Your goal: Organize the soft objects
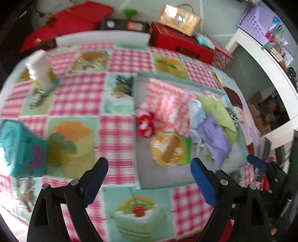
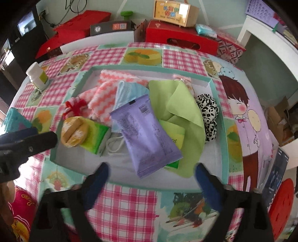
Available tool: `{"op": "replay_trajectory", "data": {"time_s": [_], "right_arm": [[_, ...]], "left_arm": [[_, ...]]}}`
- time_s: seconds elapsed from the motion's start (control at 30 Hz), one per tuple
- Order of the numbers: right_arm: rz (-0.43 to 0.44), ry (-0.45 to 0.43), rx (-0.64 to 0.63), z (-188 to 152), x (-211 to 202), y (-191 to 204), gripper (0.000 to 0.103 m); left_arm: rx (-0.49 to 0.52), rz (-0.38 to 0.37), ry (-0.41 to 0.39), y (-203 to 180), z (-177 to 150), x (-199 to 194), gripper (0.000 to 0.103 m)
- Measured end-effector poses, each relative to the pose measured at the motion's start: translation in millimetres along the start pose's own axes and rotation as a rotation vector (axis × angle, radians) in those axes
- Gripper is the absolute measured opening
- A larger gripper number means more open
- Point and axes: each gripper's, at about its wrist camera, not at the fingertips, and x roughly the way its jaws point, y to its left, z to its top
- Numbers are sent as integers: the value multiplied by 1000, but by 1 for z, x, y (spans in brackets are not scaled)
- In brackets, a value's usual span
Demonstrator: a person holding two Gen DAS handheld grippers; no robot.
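Note:
A shallow teal-rimmed tray (image 2: 224, 141) (image 1: 138, 167) on the table holds soft things: a pink zigzag cloth (image 2: 104, 96) (image 1: 165, 104), a blue face mask (image 2: 128, 93), a purple packet (image 2: 147, 135) (image 1: 214, 135), a green cloth (image 2: 184, 111) (image 1: 219, 109), a leopard scrunchie (image 2: 208, 113), a red-white pompom (image 2: 76, 107) (image 1: 146, 124) and a yellow sponge on a green packet (image 2: 76, 130) (image 1: 167, 149). My left gripper (image 1: 149, 175) is open and empty, over the tray's near left side. My right gripper (image 2: 151, 176) is open and empty, at the tray's near edge.
A white bottle (image 2: 38, 76) (image 1: 40, 68) stands at the table's far left. A teal pouch (image 1: 20, 149) (image 2: 14, 119) lies at the left edge. Red boxes (image 2: 178, 37) and a gold box (image 2: 175, 13) sit behind the table. White shelving (image 1: 264, 61) is at the right.

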Motion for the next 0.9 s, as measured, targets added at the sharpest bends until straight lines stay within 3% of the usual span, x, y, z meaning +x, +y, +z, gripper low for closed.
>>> {"op": "replay_trajectory", "data": {"time_s": [0.5, 0.67, 0.9], "right_arm": [[34, -63, 25, -44, -30, 53, 103], [30, -78, 26, -51, -32, 64, 103], [30, -70, 59, -60, -23, 66, 103]], "left_arm": [[28, 161, -162, 44, -52, -54, 91], [32, 242, -174, 52, -62, -61, 91], [10, 250, -154, 62, -73, -56, 91]]}}
